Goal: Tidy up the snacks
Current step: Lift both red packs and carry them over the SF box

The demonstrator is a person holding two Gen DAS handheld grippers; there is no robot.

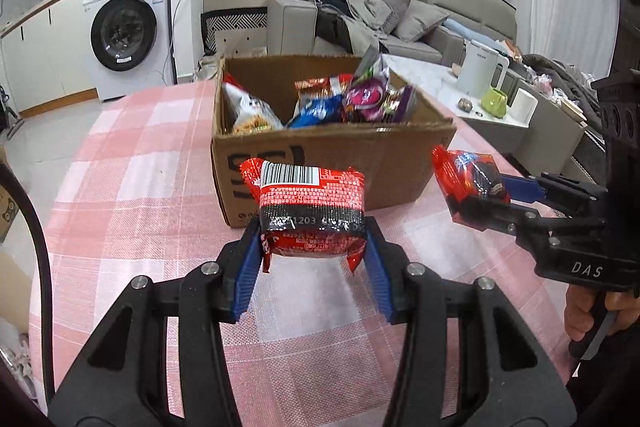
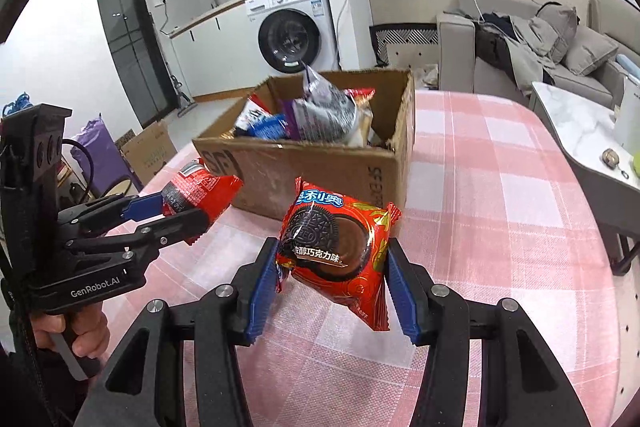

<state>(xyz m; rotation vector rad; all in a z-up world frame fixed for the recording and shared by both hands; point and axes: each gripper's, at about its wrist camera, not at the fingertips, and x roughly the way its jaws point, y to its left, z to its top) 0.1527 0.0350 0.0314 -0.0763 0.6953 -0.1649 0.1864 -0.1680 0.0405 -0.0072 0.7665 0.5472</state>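
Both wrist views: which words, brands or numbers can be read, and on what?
"DAS": right tongs body.
"GenRobot.AI": left tongs body.
"1203": left tongs' red snack packet.
"OREO", "浓醇巧克力味": Oreo packet in right tongs.
"SF": cardboard box.
Box's other print, packets' fine print, washing machine labels: too blurred.

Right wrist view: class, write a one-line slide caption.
Right gripper holds a red Oreo packet above the pink checked tablecloth, before an open cardboard box of snacks.

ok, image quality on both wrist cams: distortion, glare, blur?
Left wrist: heavy fisheye bending, black corner vignette; barcode packet sharp, foil glare slight. Right wrist: same curvature; cookie packet print legible with shiny highlights; cardboard box crisp, no motion blur.
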